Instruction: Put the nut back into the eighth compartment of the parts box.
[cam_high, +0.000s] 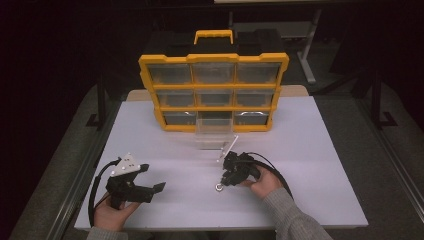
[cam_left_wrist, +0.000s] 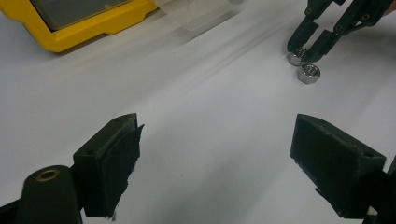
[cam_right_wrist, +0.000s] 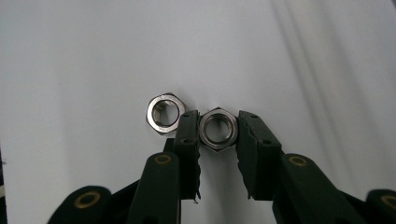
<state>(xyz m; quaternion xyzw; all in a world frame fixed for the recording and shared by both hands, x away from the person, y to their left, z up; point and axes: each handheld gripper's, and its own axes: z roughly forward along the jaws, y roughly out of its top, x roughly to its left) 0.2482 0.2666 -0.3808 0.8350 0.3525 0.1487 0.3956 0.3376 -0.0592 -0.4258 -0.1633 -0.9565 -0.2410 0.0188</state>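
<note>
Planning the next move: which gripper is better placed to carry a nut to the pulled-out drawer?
Right. The right gripper is already shut on one hex nut; the left gripper sits open, apart from both nuts.

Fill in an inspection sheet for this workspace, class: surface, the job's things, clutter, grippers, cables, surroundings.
Surface: white table, flat.
Job's things: two steel hex nuts side by side; gripped nut, free nut just outside the jaws. Yellow drawer organizer at the back, clear drawer pulled out in front of it.
Clutter: nothing seen.
Grippers: right gripper shut on gripped nut; left gripper open, holding nothing.
Cables: black cable loops from left gripper; another trails from the right.
Surroundings: dark room, table frames behind.
</note>
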